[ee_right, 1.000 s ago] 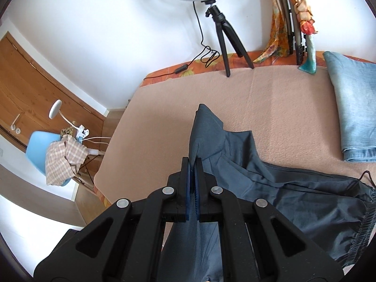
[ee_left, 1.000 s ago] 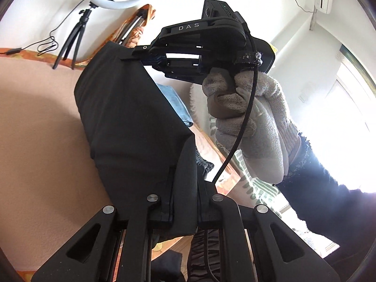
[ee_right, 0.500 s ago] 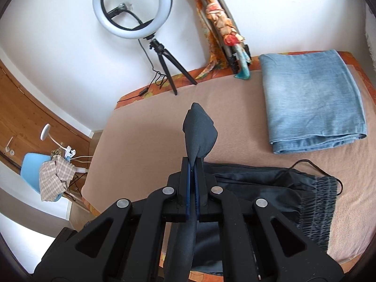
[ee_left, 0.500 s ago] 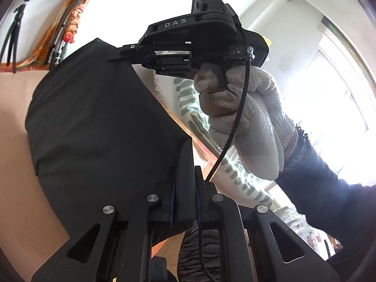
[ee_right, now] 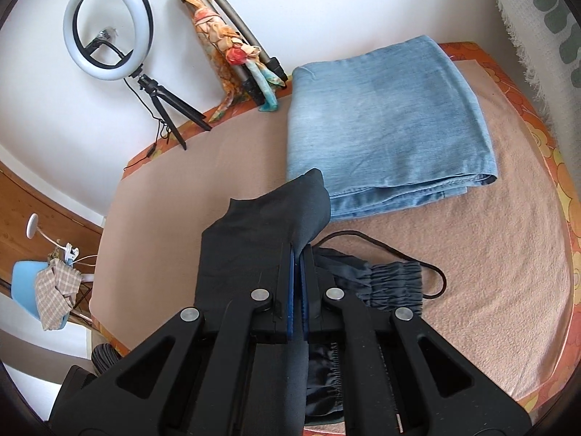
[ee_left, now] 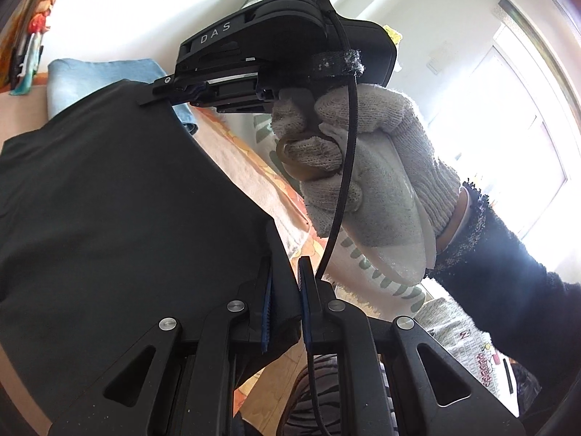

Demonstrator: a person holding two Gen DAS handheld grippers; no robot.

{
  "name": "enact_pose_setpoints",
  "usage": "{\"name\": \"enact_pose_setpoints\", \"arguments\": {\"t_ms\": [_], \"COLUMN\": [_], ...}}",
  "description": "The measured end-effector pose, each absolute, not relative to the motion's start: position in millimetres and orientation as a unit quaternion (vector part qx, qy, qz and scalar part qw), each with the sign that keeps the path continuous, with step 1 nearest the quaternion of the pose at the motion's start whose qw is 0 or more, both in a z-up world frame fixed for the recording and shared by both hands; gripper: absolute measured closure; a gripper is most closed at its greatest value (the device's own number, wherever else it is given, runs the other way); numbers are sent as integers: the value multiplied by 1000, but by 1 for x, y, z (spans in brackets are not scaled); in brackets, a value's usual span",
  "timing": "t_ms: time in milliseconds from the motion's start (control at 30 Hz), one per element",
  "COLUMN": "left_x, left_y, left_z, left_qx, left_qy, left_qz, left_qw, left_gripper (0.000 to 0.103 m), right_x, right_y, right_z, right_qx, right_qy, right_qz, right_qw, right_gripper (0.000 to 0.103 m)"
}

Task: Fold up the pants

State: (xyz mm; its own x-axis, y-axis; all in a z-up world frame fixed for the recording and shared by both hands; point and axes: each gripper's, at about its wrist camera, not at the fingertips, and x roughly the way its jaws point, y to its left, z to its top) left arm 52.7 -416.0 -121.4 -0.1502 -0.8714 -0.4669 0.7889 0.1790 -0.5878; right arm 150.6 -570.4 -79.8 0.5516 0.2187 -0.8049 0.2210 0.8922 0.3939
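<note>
The dark pants (ee_left: 120, 200) hang stretched between my two grippers above the beige blanket. My left gripper (ee_left: 285, 276) is shut on one lower corner of the fabric. My right gripper (ee_right: 298, 254) is shut on the other corner; it also shows in the left wrist view (ee_left: 159, 89), held by a gloved hand (ee_left: 363, 167). In the right wrist view the pants (ee_right: 254, 232) drape over the fingers, and the elastic waistband (ee_right: 395, 279) with its black drawstring (ee_right: 432, 272) lies on the blanket below.
Folded blue jeans (ee_right: 388, 123) lie at the back right of the blanket (ee_right: 472, 254). A ring light on a tripod (ee_right: 109, 29) and a folded tripod with a scarf (ee_right: 232, 40) stand by the wall. A blue chair (ee_right: 25, 283) is left of the bed.
Both grippers have carried the pants' held end to the right, over the waistband and toward the jeans. The fabric has doubled over itself.
</note>
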Motion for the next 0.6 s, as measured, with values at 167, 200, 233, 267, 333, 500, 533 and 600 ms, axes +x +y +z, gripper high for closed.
{"name": "enact_pose_setpoints", "arguments": {"t_ms": [167,200,233,267,333,500,533,600], "left_x": [48,44,41,41,36,32,31,29], "left_y": [-441,-445,-450,-455,-455,-454,-451,-442], "left_z": [-123,-122,-120,-122,-125,-129,-129,-129], "left_qx": [-38,-35,-31,-28,-20,-11,-10,-7], "left_qy": [414,414,415,417,419,433,438,444], "left_qz": [-641,-642,-642,-641,-640,-632,-630,-627], "left_qw": [645,644,644,644,644,643,641,639], "left_gripper": [92,92,92,92,92,93,93,83], "right_x": [151,151,151,152,155,161,161,162], "right_y": [-596,-602,-608,-613,-620,-627,-627,-626], "right_z": [-98,-102,-106,-110,-120,-148,-152,-159], "right_qx": [237,242,244,246,248,249,248,242], "right_qy": [480,481,482,483,489,508,511,518], "right_qz": [-19,-23,-27,-30,-35,-43,-46,-50], "right_qw": [844,843,841,840,836,824,822,819], "right_gripper": [100,100,100,100,100,100,100,100]}}
